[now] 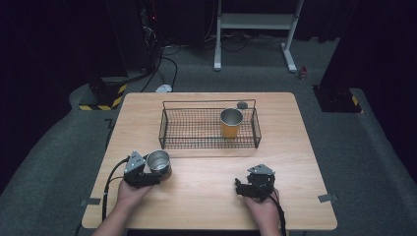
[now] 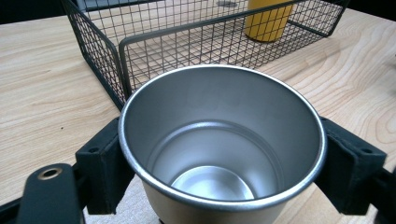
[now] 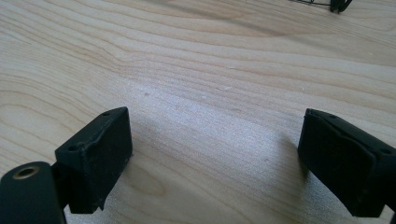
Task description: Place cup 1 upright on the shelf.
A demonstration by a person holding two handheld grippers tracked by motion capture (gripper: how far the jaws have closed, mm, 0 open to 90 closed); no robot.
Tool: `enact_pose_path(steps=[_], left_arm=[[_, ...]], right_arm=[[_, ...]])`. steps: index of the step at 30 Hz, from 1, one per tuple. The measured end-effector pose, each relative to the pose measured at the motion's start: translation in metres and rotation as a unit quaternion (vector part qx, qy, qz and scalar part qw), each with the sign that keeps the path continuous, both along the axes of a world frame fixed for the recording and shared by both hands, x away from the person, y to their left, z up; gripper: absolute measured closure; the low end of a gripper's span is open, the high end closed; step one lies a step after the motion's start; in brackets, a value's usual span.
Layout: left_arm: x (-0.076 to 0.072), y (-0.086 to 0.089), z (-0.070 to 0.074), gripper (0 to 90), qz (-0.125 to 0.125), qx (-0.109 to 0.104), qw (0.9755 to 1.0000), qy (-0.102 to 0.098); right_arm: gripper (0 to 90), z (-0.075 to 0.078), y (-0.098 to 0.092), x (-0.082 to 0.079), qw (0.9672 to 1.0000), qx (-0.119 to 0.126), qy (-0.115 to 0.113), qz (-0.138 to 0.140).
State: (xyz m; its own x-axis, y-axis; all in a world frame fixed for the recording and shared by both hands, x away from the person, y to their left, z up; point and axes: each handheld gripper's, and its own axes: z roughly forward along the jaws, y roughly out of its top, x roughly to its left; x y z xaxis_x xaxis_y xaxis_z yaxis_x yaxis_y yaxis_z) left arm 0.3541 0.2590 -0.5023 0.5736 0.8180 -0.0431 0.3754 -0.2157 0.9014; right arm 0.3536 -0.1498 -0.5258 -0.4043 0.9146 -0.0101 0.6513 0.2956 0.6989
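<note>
Pale wood grain runs across the table (image 1: pixel 295 147), which stands on grey carpet in a dark room with a white frame stand (image 1: pixel 255 29) behind it. I have the steel cup (image 1: pixel 159 163) near the table's front left, standing upright on the wood, and my left gripper (image 1: pixel 147 173) is clamped on it: in the left gripper view the black pads (image 2: pixel 103 170) press against both sides of the cup (image 2: pixel 219 140) just under its rolled rim. It is a plain brushed-metal cup, tapering downward, with a shiny bottom and nothing inside.

Just beyond the cup sits a black wire basket (image 1: pixel 169 129), its near wall close to the cup but apart from it; I can see the basket's corner (image 2: pixel 122 51) rising right behind the rim. Inside the basket, toward its right end, stands a yellow cup (image 1: pixel 231 123) with a metal interior, upright. A small dark round object (image 1: pixel 242 104) lies on the table behind the basket's far edge; I cannot tell what it is.

My right gripper (image 1: pixel 251 189) rests at the front right, well apart from the cup, its jaws spread wide over bare wood with nothing between them.
</note>
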Motion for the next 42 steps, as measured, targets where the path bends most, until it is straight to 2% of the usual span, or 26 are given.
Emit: enact_pose_path(steps=[4,10,13,14,20,24,31,42], left_arm=[[-0.002,0.001,0.003,17.4,0.001,-0.008,0.9999,-0.007],[-0.004,0.0,0.007,17.9,-0.002,-0.006,0.9999,-0.011],[-0.006,-0.001,0.009,18.8,-0.003,-0.011,0.9999,-0.013],[-0.008,-0.002,0.01,18.8,-0.002,-0.019,0.9998,-0.009],[-0.011,-0.005,0.013,18.8,-0.002,-0.012,0.9999,-0.005],[-0.013,-0.007,0.018,18.9,-0.003,0.001,0.9999,-0.016],[-0.012,-0.008,0.026,18.9,0.001,-0.009,0.9997,-0.025],[-0.007,-0.017,0.036,18.9,-0.001,-0.012,0.9993,-0.035]], right_arm=[[9.8,0.0,0.0,0.0,1.0,0.0,0.0,0.0],[9.9,0.0,0.0,0.0,1.0,0.0,0.0,0.0],[9.9,0.0,0.0,0.0,1.0,0.0,0.0,0.0],[9.8,0.0,0.0,0.0,1.0,0.0,0.0,0.0],[9.8,0.0,0.0,0.0,1.0,0.0,0.0,0.0],[9.8,0.0,0.0,0.0,1.0,-0.001,-0.001,0.002],[9.9,0.0,0.0,0.0,1.0,-0.001,-0.001,0.002],[9.9,0.0,0.0,0.0,1.0,-0.001,-0.001,0.002]])
